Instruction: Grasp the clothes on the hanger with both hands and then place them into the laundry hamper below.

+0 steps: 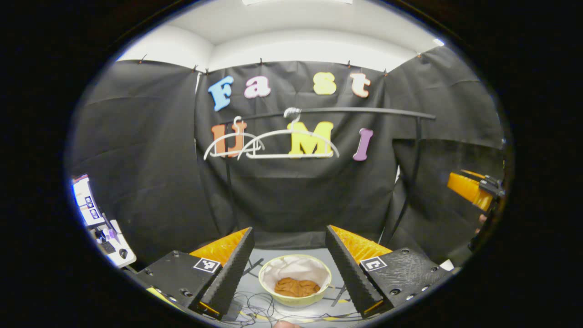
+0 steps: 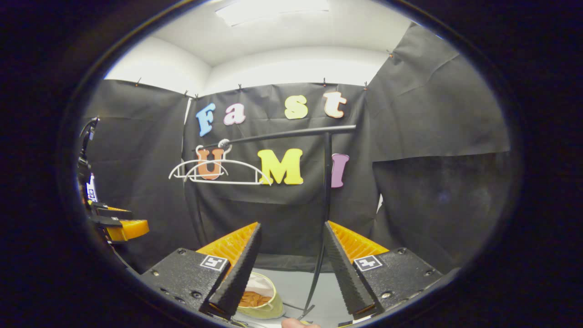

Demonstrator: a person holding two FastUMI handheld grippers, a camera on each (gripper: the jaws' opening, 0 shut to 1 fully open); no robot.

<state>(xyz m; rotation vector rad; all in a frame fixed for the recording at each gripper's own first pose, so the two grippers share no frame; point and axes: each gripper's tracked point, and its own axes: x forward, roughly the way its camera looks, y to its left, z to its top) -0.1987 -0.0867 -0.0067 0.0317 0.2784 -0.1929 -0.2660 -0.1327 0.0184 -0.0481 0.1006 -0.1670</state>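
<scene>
My left gripper (image 1: 289, 269) hangs with fingers spread wide and nothing between them, right above the laundry hamper (image 1: 295, 279), where the brown clothes (image 1: 296, 287) lie on a white liner. My right gripper (image 2: 291, 269) is likewise parted and empty; there the hamper (image 2: 262, 296) sits half hidden behind its left finger. Above the hamper, two bare white hangers (image 1: 273, 143) hang on the black rail (image 1: 341, 111).

Black cloth walls (image 1: 145, 150) on 3 sides, pinned along top; white wall (image 1: 314, 50) & ceiling above w/ bright ceiling light (image 2: 273, 10). Grey floor (image 1: 337, 269) w/ loose cables (image 1: 255, 310). Black rail stand (image 1: 416, 150) near back wall.
</scene>
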